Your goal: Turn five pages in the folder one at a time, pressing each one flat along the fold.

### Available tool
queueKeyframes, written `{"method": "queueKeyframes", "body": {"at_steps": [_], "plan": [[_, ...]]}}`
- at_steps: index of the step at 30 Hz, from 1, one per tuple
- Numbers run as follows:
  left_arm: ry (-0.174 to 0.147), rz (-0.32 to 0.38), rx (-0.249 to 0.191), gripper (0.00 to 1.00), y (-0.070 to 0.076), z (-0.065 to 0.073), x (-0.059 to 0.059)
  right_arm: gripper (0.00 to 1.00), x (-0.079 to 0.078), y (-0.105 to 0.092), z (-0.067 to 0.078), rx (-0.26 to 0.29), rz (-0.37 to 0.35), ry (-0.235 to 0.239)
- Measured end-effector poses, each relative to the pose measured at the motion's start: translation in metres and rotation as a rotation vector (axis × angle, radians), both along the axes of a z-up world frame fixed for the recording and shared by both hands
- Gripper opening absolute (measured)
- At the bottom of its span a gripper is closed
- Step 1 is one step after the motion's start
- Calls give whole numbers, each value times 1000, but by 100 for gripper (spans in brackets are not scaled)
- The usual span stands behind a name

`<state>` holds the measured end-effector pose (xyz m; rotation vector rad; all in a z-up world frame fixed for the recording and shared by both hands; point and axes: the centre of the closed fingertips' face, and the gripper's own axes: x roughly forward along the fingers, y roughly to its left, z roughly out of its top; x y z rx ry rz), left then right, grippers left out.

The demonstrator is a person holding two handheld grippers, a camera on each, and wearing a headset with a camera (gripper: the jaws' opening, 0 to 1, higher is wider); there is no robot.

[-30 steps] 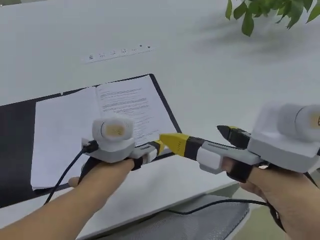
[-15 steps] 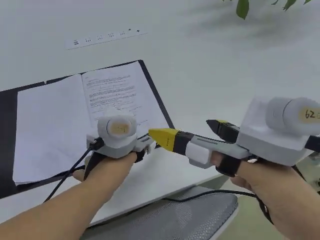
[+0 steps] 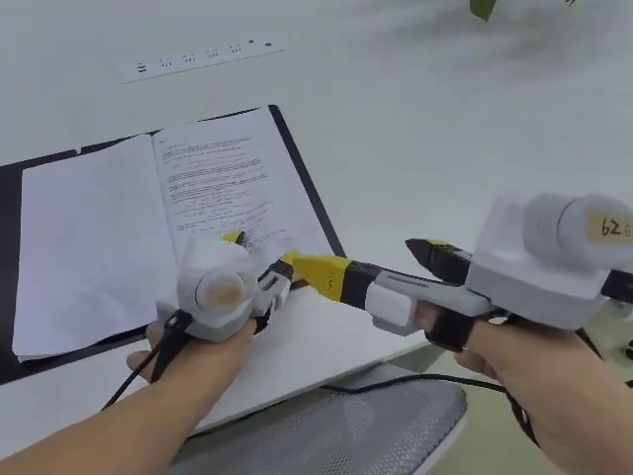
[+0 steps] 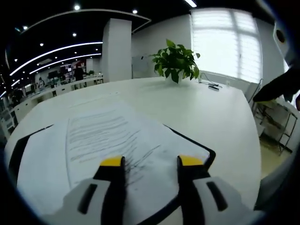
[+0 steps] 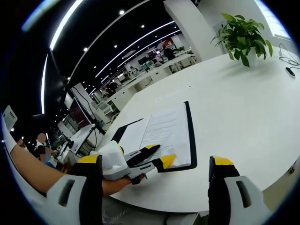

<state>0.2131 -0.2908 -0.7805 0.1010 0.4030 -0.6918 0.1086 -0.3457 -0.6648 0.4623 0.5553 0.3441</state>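
Jaws of the left gripper are seen spread at the bottom of the left gripper view, above the lower right part of the printed page. Contact with the paper cannot be told. Jaws of the right gripper are spread wide, with nothing held.

The folder is laid open on the white desk, left of centre in the head view. A blank page lies beside the printed one.

In the right gripper view the left gripper is caught from the side, at the folder's near corner. A potted plant is shown whole in both gripper views. In the head view a single leaf is cut by the upper edge. A pale strip with small dark marks is noted at upper left of the head view.
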Motion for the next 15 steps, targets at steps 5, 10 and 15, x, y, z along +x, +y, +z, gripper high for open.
{"method": "queueKeyframes", "body": {"at_steps": [5,10,15], "plan": [[-7,11,-6,38,2,0,3,93,0,3,-2,-1,9,8],[-2,30,-23,34,3,1,4,93,1,4,-5,-1,13,17],[17,54,-40,31,6,1,7,93,2,5,-7,1,18,21]]}}
